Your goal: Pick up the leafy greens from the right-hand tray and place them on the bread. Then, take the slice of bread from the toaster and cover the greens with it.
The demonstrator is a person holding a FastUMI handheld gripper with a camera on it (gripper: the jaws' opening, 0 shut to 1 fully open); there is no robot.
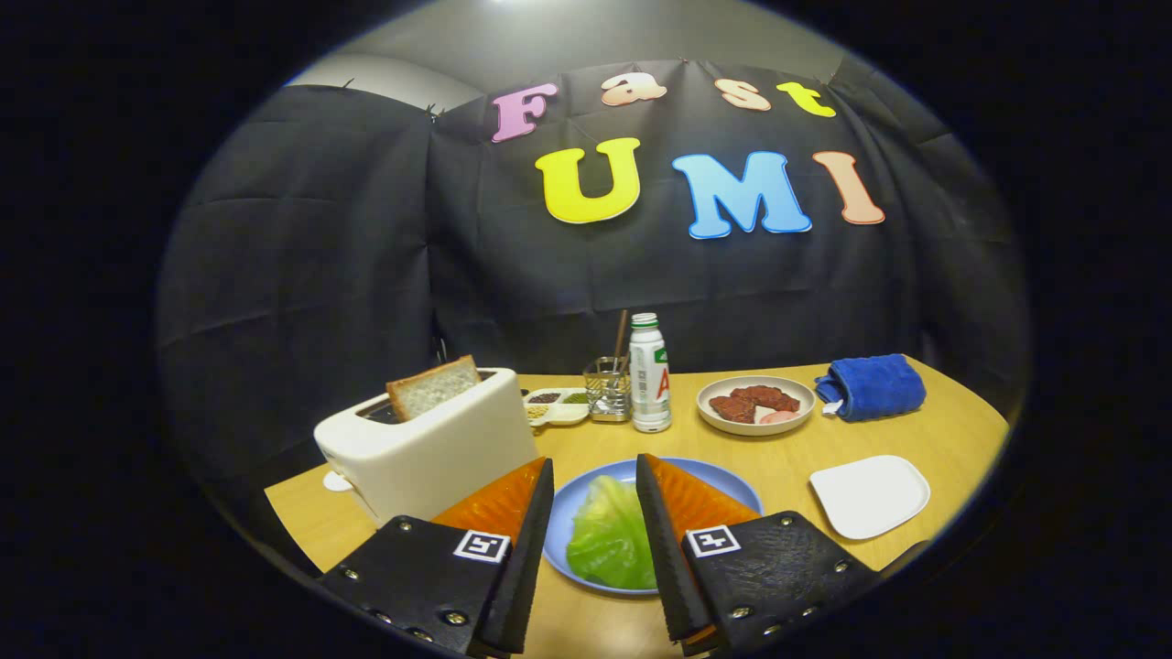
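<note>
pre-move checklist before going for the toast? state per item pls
1. Green leafy piece on the round blue plate: ok, it lies there between the fingers.
2. Bread under the greens: cannot tell, the leaf covers that spot.
3. Gripper free: ok, fingers are apart and press on nothing.
4. Slice of brown-crusted bread in the white toaster: ok, it stands out of the slot, tilted.
5. White square tray right of the plate: ok, no greens on it.
6. Path to the toaster: ok, it stands just ahead of the left finger, the white bottle off to its right.
</note>
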